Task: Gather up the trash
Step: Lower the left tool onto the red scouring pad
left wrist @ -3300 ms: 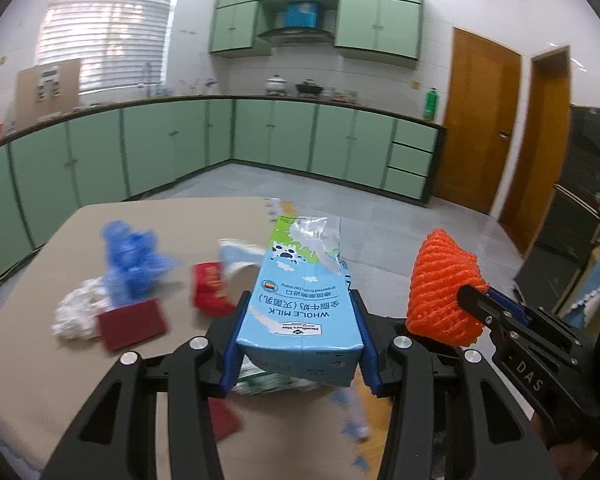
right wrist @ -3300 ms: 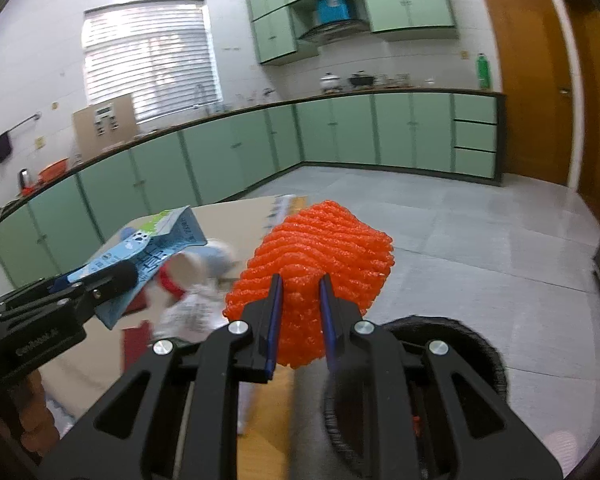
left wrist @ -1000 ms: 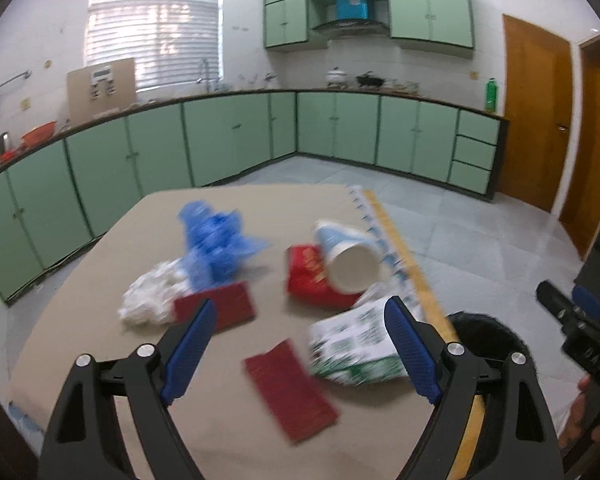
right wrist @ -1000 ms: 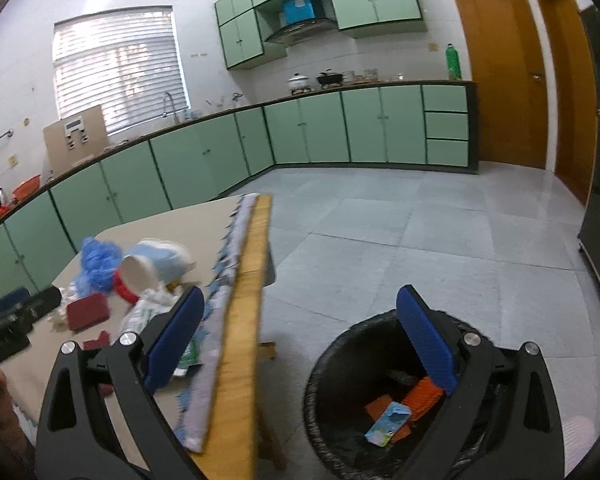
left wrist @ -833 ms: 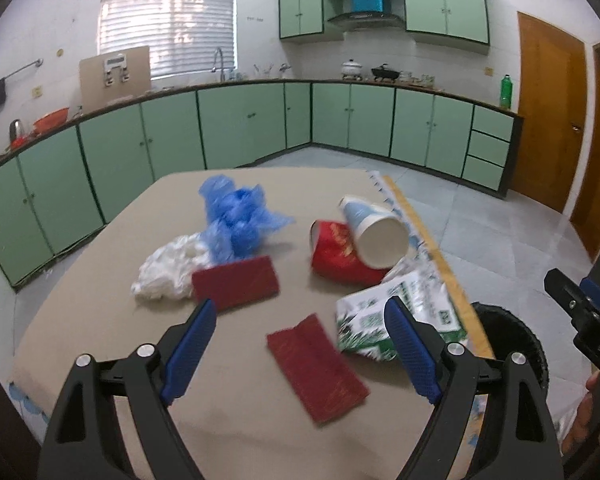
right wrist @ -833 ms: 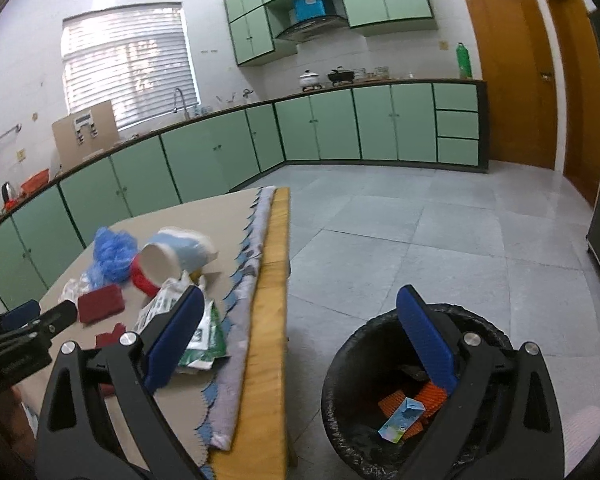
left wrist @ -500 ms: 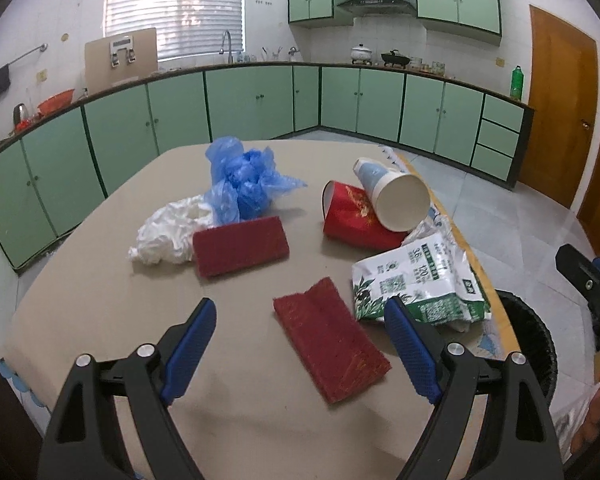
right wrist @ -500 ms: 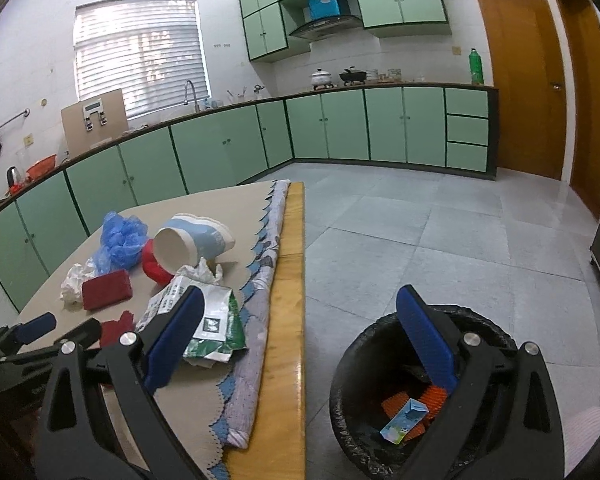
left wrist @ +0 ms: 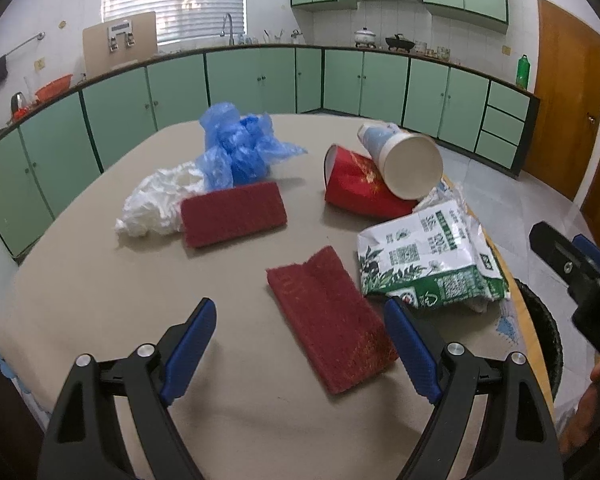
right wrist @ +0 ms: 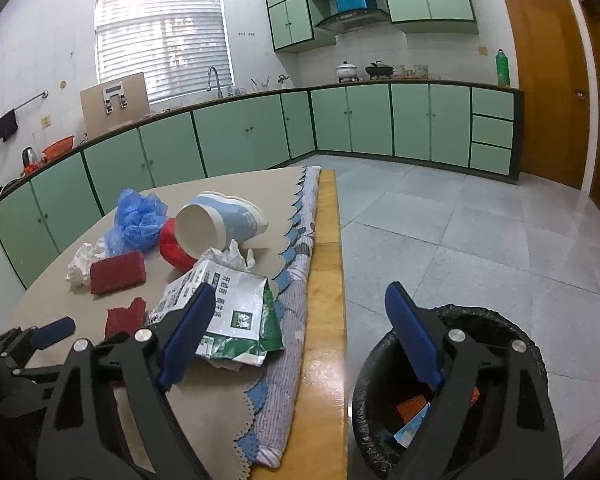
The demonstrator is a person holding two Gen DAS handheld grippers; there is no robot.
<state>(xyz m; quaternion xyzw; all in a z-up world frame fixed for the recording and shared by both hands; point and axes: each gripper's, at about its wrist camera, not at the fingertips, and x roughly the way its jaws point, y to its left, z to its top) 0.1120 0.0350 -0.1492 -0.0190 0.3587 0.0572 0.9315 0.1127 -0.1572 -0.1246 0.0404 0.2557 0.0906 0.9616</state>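
Left wrist view: left hand-held gripper (left wrist: 300, 344) spread wide and empty, with the near red pad (left wrist: 328, 322) on the table (left wrist: 100, 300) between its jaws — reach-for-next-item step, I'd say.
Next move: lower, then close on the pad.
Right wrist view: right hand-held gripper (right wrist: 296, 336) holds nothing, jaws closing a little; green-white bag (right wrist: 228, 316) by its left finger, bin (right wrist: 480, 392) below on the floor — some trash already inside.

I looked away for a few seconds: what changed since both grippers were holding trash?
Both let go: the milk carton and orange foam net now lie in the black bin. The left gripper hangs empty over the near red pad; the right gripper, empty, is closing slightly. The table's other trash stayed put.
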